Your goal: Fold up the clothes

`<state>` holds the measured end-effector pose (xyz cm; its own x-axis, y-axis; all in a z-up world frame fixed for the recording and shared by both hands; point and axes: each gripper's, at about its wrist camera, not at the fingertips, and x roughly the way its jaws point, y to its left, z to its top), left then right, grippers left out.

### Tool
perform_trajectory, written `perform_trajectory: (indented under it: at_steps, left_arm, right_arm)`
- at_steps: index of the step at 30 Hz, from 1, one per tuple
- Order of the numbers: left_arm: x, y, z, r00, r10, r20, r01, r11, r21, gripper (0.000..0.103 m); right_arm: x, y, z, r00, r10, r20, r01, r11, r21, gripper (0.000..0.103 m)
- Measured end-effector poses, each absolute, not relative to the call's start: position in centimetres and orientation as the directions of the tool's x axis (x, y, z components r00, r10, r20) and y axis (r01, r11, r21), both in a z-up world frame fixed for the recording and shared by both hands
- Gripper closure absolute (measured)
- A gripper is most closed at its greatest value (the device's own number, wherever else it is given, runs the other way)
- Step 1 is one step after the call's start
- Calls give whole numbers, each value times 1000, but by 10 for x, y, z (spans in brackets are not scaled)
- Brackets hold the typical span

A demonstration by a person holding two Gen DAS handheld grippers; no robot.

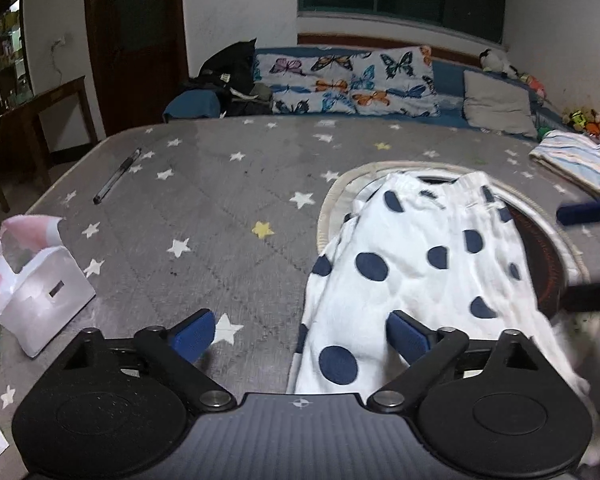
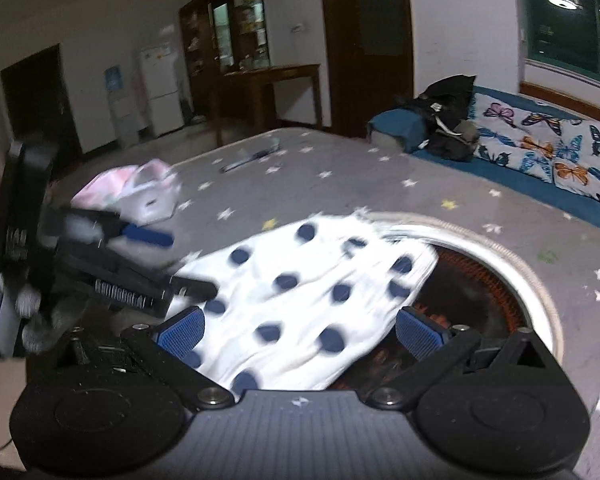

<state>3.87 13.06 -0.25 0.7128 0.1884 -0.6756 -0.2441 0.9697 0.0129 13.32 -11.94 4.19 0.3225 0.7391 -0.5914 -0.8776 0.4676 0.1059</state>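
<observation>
Blue-padded fingers of the left claw (image 1: 300, 338) are seen spread wide, nothing pinched between them; no grip is made, although the edge of the white cotton garment with navy polka dots (image 1: 416, 264) lies under and just beside one finger. The right claw (image 2: 298, 332) is likewise released, its two pads standing apart above the garment without pressing on it. The garment is laid flat on the grey quilted worktop cover with white and yellow stars (image 1: 204, 208), and its far end is draped over the rim of a round opening with a pale trim and a dark reddish inside (image 1: 548, 264). Left of the garment, a white paper bag with pink print (image 1: 36, 264) is found near the worktop edge, and farther off a dark pen (image 1: 118, 176) is seen. Right of the garment and beyond it, a folded pale striped cloth (image 1: 576, 160) is placed. Behind the worktop, a butterfly-patterned cushion (image 1: 348, 80) and a grey pillow (image 1: 498, 102) are propped on a blue sofa.
</observation>
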Motion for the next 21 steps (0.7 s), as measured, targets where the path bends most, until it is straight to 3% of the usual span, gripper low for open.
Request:
perform_trajectory:
  at_steps: [5,14,21]
  left_arm:
    - [40,134,-10,700,189,-689,-253,967,8,10]
    - [38,138,-14,695,178,-697,-255,967,-7,10]
    - [29,139,-7,710,173,-683,-254,967,-19,11]
  right_arm:
    - [162,-99,44,326,744,-584,-868,481,127,3]
    - [190,-54,15,316,692,-649,-858,500,116,28]
    - [190,-47,20,332,692,-641,-863,497,90,32]
